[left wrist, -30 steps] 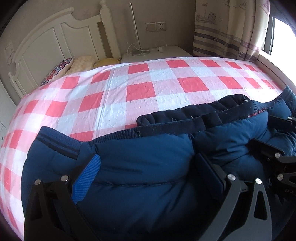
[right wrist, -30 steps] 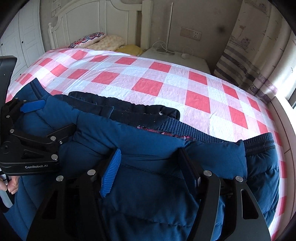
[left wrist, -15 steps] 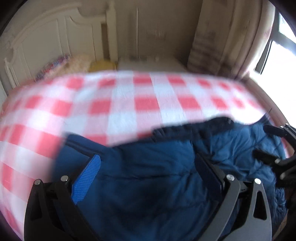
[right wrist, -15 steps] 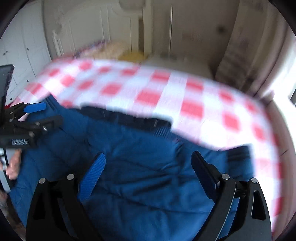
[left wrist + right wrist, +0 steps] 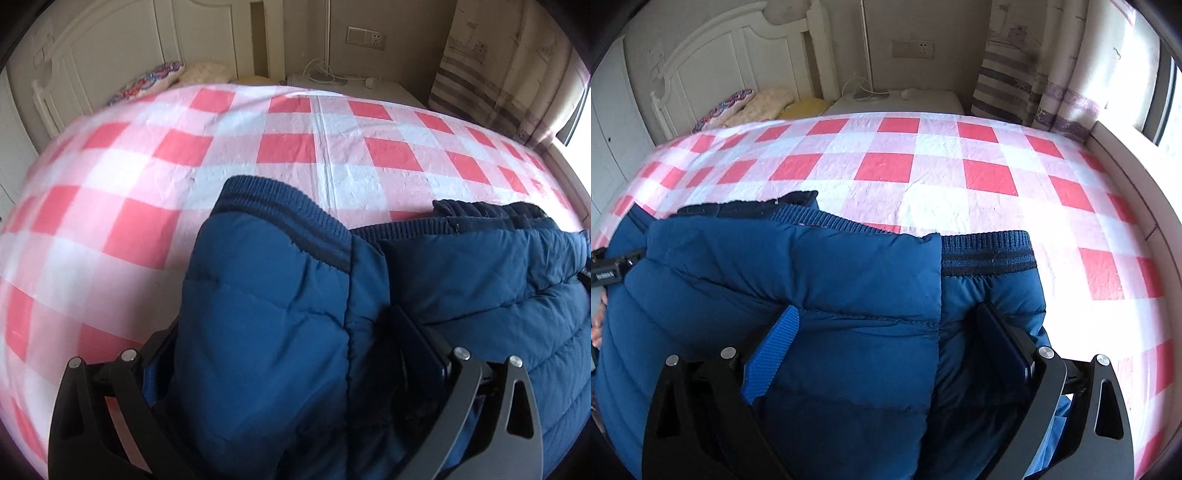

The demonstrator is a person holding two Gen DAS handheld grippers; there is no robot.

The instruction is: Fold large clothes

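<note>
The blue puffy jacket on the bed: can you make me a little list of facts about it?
item: blue quilted puffer jacket
cuffs: dark ribbed knit band
lies on: bed with red, pink and white checked sheet
left gripper: fingers wide apart, jacket bulging between them
right gripper: fingers wide apart over the jacket
behind bed: white headboard, striped curtain

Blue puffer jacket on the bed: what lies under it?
Under the blue puffer jacket is the red-and-white checked bedsheet, showing all around it. A folded sleeve with ribbed cuff pokes out from beneath the top layer. Anything else beneath is covered.
</note>
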